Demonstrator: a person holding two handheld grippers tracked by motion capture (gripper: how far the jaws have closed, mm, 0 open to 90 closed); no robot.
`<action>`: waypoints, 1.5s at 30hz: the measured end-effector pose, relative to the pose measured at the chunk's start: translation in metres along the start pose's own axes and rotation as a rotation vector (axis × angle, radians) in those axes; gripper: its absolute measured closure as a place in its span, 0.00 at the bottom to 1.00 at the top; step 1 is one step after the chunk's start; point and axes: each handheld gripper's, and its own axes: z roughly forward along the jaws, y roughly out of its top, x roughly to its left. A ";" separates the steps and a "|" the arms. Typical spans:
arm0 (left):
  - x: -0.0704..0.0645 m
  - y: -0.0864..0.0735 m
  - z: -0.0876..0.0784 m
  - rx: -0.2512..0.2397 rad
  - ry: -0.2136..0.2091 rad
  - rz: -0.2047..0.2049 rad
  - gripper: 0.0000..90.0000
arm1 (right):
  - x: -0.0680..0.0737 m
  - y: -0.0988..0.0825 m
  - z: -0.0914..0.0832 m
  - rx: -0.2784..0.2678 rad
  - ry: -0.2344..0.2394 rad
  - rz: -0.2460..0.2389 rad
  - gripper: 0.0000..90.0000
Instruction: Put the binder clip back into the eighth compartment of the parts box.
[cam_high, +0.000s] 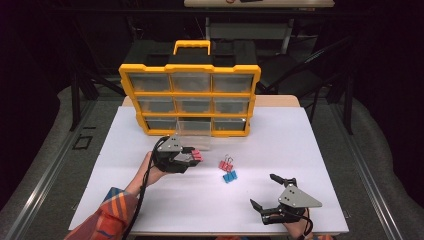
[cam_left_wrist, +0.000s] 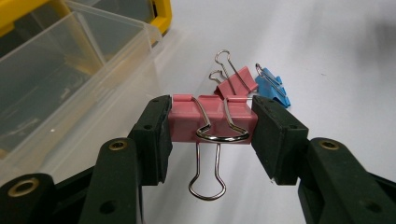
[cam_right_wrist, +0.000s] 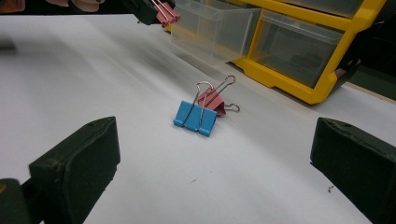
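My left gripper (cam_left_wrist: 212, 123) is shut on a pink binder clip (cam_left_wrist: 212, 120), held by its two ends above the white table, with one wire handle hanging down. In the high view that gripper (cam_high: 194, 156) hovers just in front of the pulled-out clear drawer (cam_high: 194, 131). A second pink binder clip (cam_high: 225, 164) and a blue binder clip (cam_high: 229, 176) lie together on the table to its right. My right gripper (cam_high: 265, 191) rests near the front edge, jaws wide apart and empty, facing the blue clip (cam_right_wrist: 195, 118) and the pink one (cam_right_wrist: 212, 100).
A yellow organiser (cam_high: 190, 97) with clear drawers stands at the back of the white table (cam_high: 310, 165); one bottom-row drawer (cam_left_wrist: 60, 74) is pulled out and looks empty. A person's patterned sleeve (cam_high: 107, 212) enters at the bottom left.
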 end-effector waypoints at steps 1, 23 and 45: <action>0.001 0.001 -0.001 -0.001 0.001 -0.003 0.55 | 0.000 0.000 0.000 0.000 0.000 0.000 0.01; 0.012 0.033 -0.028 -0.049 0.040 0.007 0.55 | 0.000 0.000 0.000 0.002 -0.004 0.002 0.01; 0.035 0.061 -0.030 -0.070 0.122 -0.021 0.55 | 0.000 0.000 0.000 0.007 -0.003 0.004 0.01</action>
